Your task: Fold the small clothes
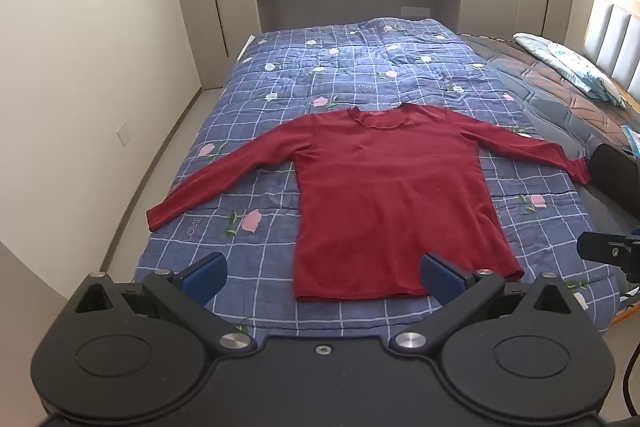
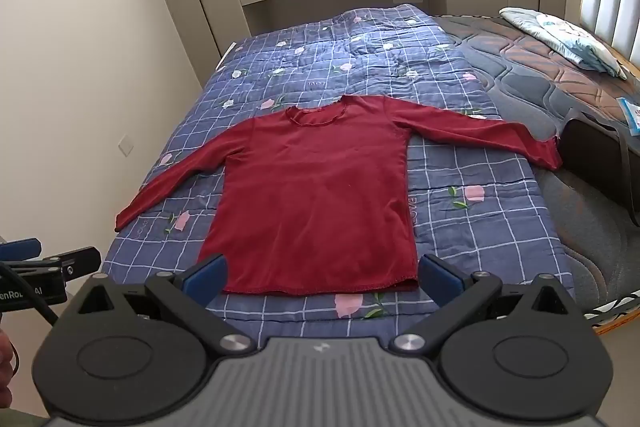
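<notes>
1. One quilt (image 1: 280,163) is covering most of the bed; being soft and loose, it is likely bunching under any drag, and a claw pinching low risks catching it along with the shirt
2. One red shirt (image 1: 384,195) is lying flat, front up, in the middle of the quilt, both sleeves spreading out, collar pointing to the window; thin cloth may be slipping from the pads or folding crooked if the two claws are lifting unevenly
3. One pillow (image 1: 572,67) is resting well beyond the shirt's right sleeve, by the headboard, out of the way
4. Two claws: the left gripper (image 1: 324,275) and the right gripper (image 2: 322,273) are both gaping wide and holding nothing, hovering just short of the shirt's hem; closing too early means grabbing air
</notes>
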